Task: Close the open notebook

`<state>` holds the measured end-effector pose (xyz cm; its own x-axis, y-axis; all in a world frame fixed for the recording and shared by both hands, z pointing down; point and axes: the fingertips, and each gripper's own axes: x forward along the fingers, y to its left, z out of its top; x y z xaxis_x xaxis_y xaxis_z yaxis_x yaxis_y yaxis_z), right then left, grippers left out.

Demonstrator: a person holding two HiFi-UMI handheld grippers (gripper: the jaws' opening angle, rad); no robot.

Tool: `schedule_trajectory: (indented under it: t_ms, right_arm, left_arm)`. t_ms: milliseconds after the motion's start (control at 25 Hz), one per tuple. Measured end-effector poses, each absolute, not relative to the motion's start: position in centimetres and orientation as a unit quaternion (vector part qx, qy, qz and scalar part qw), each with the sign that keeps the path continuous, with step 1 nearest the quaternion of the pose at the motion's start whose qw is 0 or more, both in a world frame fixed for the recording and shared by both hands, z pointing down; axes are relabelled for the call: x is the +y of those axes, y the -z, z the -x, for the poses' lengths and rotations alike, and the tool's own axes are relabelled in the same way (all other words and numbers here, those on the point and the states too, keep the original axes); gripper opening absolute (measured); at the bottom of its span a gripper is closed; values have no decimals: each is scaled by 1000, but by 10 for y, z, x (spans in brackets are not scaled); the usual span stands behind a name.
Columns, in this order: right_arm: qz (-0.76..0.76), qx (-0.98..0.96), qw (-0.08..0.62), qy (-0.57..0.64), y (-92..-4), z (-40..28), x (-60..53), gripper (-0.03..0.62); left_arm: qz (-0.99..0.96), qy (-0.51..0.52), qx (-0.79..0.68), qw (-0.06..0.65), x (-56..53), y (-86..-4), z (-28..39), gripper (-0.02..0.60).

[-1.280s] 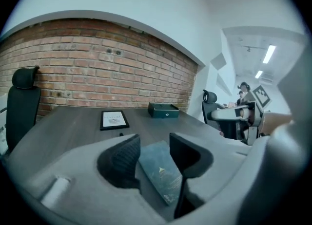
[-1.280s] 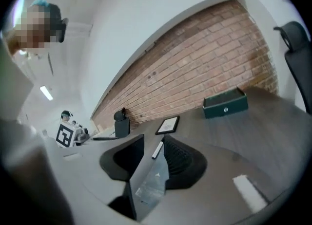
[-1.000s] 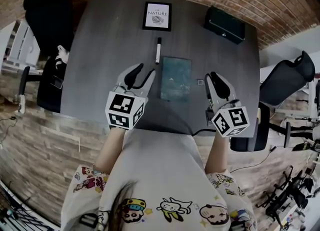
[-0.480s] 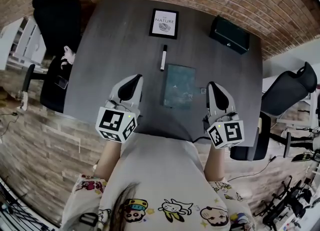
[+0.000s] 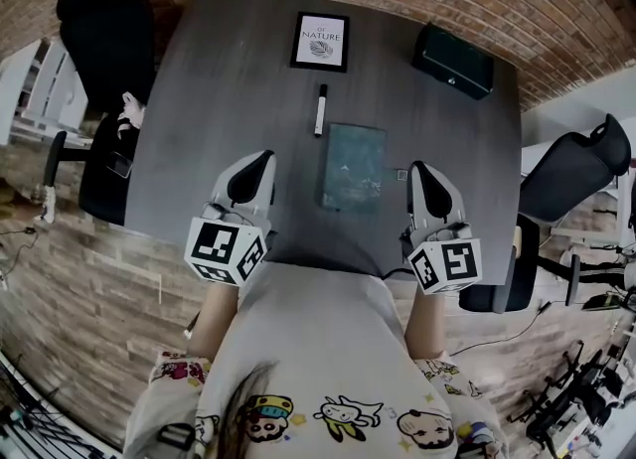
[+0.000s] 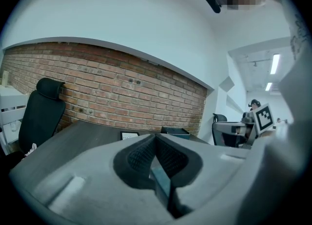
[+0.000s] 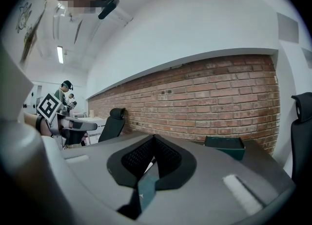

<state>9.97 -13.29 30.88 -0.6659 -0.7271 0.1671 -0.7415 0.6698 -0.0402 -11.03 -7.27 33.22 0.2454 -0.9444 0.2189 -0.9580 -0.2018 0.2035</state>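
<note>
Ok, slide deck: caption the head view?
Closed notebook on table between left gripper and right gripper, both shut.

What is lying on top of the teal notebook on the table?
Nothing: the notebook lies closed, its teal cover bare. The pen lies on the table off its far left corner. The cover hides its pages and the table beneath.

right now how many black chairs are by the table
2: one black chair at the table's far-left corner, the other off its right edge; more may sit out of view.
</note>
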Motion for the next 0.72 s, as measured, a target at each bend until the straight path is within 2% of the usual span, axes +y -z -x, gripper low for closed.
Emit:
schedule_trajectory:
  t_ms: [720]
  right_arm:
    - [-402,-911,71,-59,-313,-98,-133,9]
  left_arm:
    - [-774,-21,-615,151,-74,-332,113,-2]
